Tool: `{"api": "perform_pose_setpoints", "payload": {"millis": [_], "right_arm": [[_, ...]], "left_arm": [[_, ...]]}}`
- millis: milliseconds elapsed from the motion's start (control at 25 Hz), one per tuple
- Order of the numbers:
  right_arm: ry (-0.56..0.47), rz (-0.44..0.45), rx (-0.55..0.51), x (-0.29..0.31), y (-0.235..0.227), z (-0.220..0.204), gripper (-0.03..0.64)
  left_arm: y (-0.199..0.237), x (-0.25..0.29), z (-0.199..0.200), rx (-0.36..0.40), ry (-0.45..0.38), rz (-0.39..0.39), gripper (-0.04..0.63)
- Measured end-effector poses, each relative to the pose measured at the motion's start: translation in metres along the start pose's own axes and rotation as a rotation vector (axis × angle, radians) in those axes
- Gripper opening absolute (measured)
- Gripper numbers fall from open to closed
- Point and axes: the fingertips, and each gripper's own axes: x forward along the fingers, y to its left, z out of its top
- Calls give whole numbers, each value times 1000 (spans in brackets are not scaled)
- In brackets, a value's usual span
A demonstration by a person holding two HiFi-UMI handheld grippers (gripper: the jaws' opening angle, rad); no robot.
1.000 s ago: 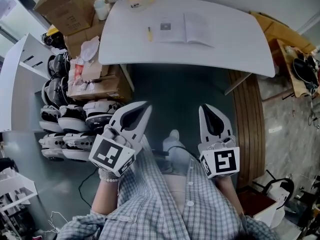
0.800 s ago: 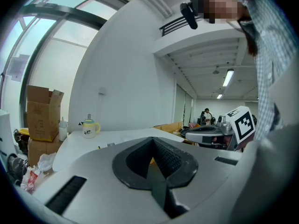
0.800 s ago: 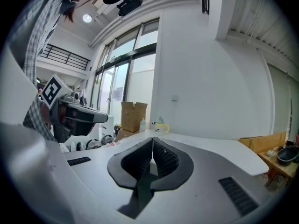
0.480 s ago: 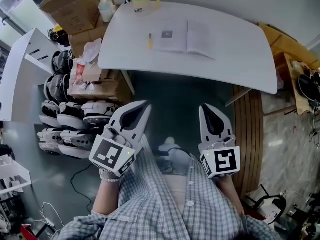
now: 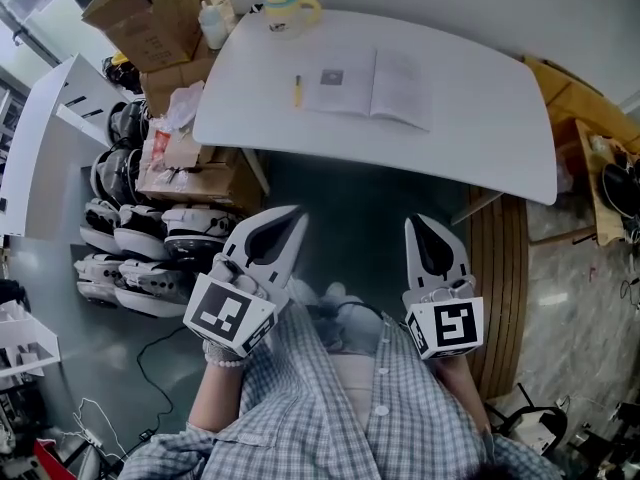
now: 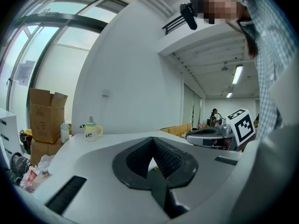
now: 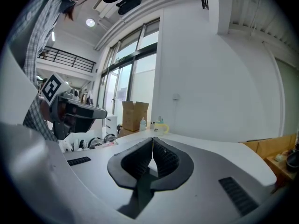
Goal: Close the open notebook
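- Boxes (image 5: pixel 150 13), upper left of the head view, stand beside the surface (image 5: pixel 480 138). Over the last second the surface's near edge has dropped lower in the frame, so the person appears to be walking up to it.
- Left tongs (image 5: pixel 288 218), lower centre-left: the tips are pressed together with nothing between them, pointing toward the surface. They sit at almost the same spot in the frame as a second ago, so they are being carried along with the body and not reached out.
- Cup (image 5: pixel 285 10), at the top edge of the surface, and pen (image 5: pixel 297 90), just left of the notebook: both untouched.
- Notebook (image 5: pixel 370 85), upper centre: it lies open and flat on the far half of the surface, two pages showing. It has come down a little in the frame and looks slightly larger. It is still well apart from both tongs, with floor between.
- Right tongs (image 5: pixel 428 226), lower centre-right: likewise shut tight and empty, aimed toward the surface's near edge.
- Meaning for the task: only the approach has advanced, and closing has not begun. I judge the next step needs more walking. Then one pair of tongs must open and catch an outer page edge to fold it over the spine. The thin pages lying flat may be hard to lift.
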Motion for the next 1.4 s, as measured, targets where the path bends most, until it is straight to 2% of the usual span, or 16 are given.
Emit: {"api": "perform_pose_setpoints", "payload": {"millis": [480,920,1400], "right_arm": [[14,-7,19,11,-12,-5,21],[46,-50,40,44,-34,-8,20],[64,-66,48,105,-48,-2,21]], "left_arm": [[5,19,-4,-11,26,-11,6],[26,64,2,-5,39,-83,6],[73,116,15,-4,53,-140,6]]}}
